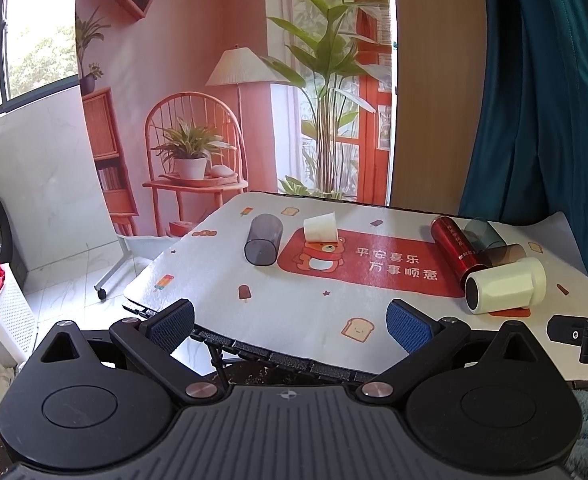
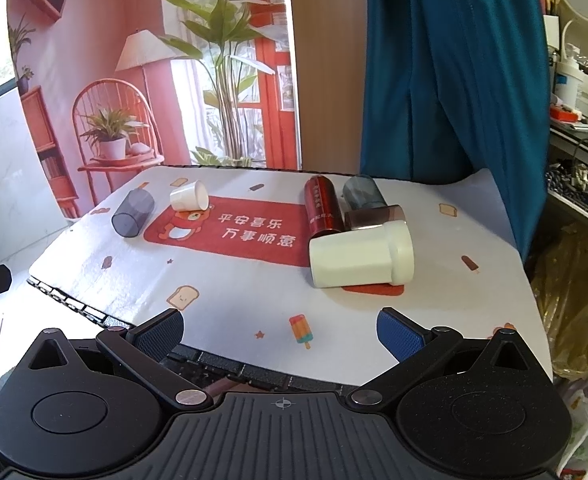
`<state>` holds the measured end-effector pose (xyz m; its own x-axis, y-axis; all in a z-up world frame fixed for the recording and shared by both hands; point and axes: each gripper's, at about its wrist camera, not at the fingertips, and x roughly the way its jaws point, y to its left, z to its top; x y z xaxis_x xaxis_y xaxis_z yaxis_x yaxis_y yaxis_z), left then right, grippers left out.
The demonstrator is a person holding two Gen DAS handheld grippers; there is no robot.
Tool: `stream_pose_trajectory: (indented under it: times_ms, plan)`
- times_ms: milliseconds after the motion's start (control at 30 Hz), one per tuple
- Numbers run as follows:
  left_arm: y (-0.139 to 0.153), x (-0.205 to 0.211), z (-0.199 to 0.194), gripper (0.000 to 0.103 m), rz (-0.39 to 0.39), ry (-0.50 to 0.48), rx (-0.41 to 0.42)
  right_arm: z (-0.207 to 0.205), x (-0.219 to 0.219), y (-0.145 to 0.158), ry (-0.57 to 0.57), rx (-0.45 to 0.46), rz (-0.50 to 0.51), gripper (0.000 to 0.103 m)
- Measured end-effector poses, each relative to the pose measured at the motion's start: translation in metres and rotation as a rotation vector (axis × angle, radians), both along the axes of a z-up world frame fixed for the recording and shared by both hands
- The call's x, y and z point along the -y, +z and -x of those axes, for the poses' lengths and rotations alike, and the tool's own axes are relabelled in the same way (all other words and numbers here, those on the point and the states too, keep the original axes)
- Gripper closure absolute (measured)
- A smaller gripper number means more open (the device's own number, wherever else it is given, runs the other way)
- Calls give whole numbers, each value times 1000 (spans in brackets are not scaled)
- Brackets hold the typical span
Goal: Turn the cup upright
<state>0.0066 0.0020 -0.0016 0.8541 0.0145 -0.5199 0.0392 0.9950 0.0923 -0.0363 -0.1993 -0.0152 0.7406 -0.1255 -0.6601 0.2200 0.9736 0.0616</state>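
Observation:
Several cups lie on their sides on the table mat (image 1: 294, 300). A dark grey cup (image 1: 263, 245) (image 2: 133, 215) and a small white paper cup (image 1: 321, 227) (image 2: 189, 196) lie at the far left. At the right lie a red cylinder cup (image 1: 456, 251) (image 2: 322, 210), a grey-blue cup (image 1: 484, 234) (image 2: 364, 192), a brown cup (image 1: 504, 255) (image 2: 374, 217) and a big white cup (image 1: 506, 286) (image 2: 360, 258). My left gripper (image 1: 289, 326) and right gripper (image 2: 281, 334) are open and empty at the near table edge.
The mat has a red bear panel (image 1: 370, 266) in the middle. A blue curtain (image 2: 446, 68) hangs behind the table at right. Cluttered shelves (image 2: 582, 120) stand far right. A white basket (image 1: 1, 316) sits on the floor at left.

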Motion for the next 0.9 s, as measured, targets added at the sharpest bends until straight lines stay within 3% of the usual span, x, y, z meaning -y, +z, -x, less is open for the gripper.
stream_pose_trajectory:
  times_ms: [467,700,900]
  plan:
    - [-7,-11,-36,0,31,-7,-12,-35,14,0,47,47,-9,0]
    - [-18,-28,-78,0,59,17,-40,-78,25,-14,91,48,-74,0]
    - [-29,-40,-125,0,56,49,-43,-110,33,-32,79,140,-48,0]
